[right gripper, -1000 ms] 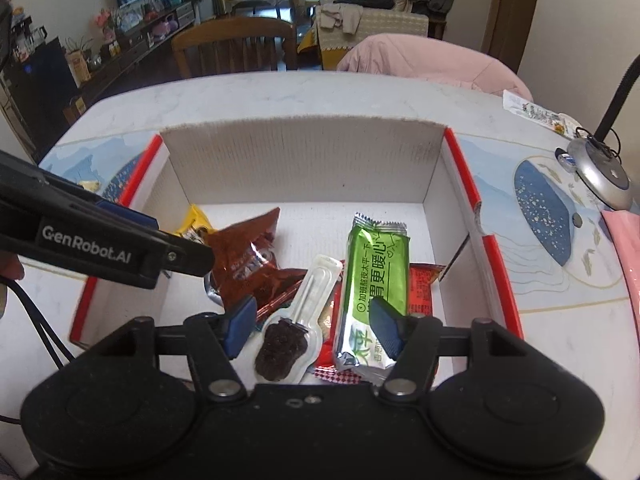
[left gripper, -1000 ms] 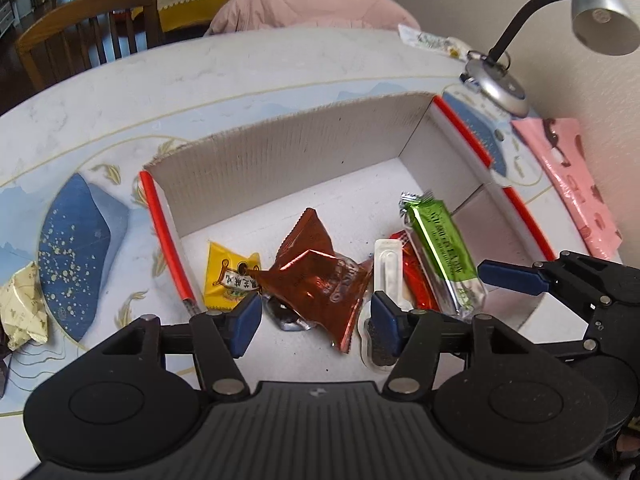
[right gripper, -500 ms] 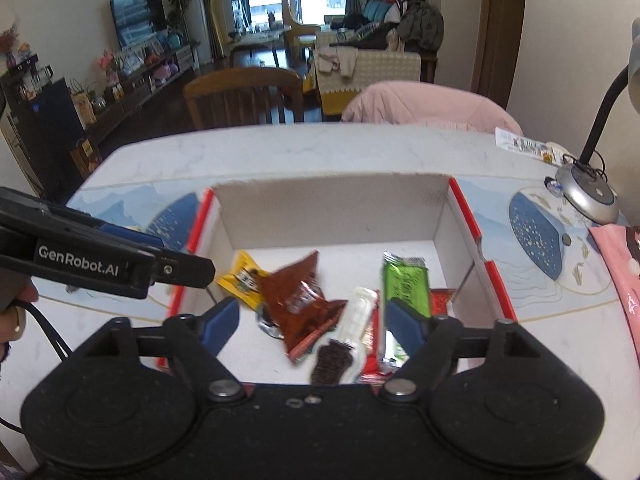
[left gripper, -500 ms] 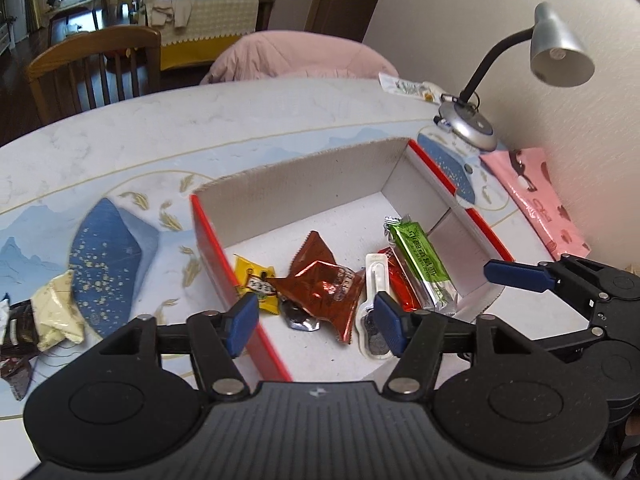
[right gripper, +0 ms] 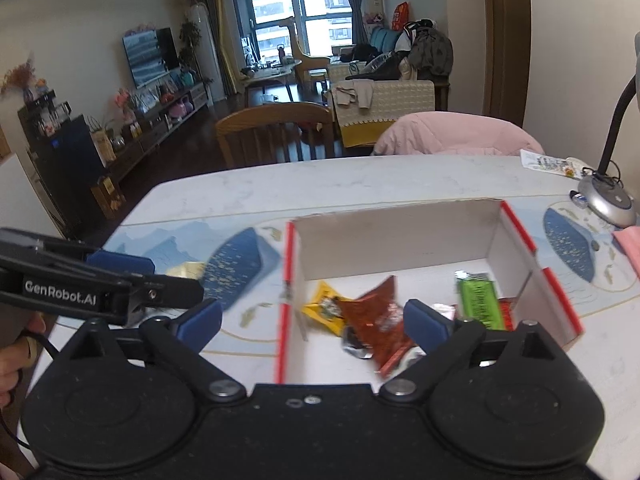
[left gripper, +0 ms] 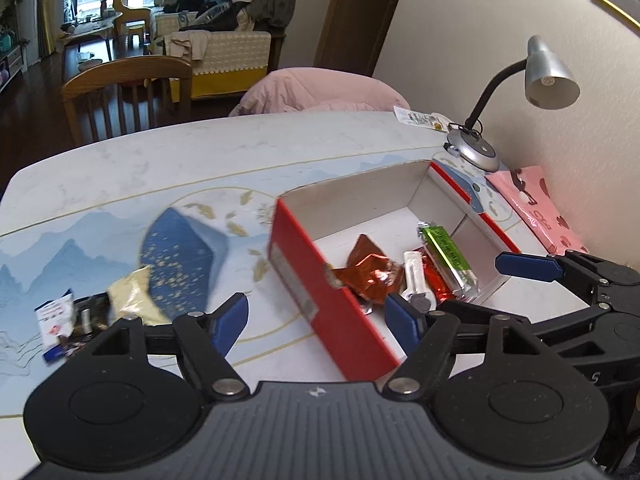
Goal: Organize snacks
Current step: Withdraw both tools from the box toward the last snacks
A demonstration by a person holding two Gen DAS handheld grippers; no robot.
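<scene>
A red-edged cardboard box (left gripper: 304, 276) (right gripper: 285, 280) stands on the table. It holds a brown-red packet (left gripper: 370, 270) (right gripper: 376, 314), a green bar (left gripper: 448, 254) (right gripper: 478, 300), a yellow packet (right gripper: 324, 308) and a clear packet (left gripper: 416, 282). Loose snacks lie left of the box: a cream packet (left gripper: 130, 296) (right gripper: 186, 270) and a white-blue packet (left gripper: 56, 316). My left gripper (left gripper: 318, 322) is open and empty above the box's near left corner. My right gripper (right gripper: 312, 322) is open and empty, raised over the box's near edge.
A desk lamp (left gripper: 476, 152) (right gripper: 608, 198) stands right of the box, with a pink bag (left gripper: 536, 208) beside it. A wooden chair (right gripper: 276, 132) and a pink cushion (left gripper: 316, 90) are at the table's far side. A paper packet (left gripper: 420, 119) lies far right.
Both grippers have risen and pulled back from the box, staying open and empty. The left one has swung left, bringing the loose snacks on the table into view.
</scene>
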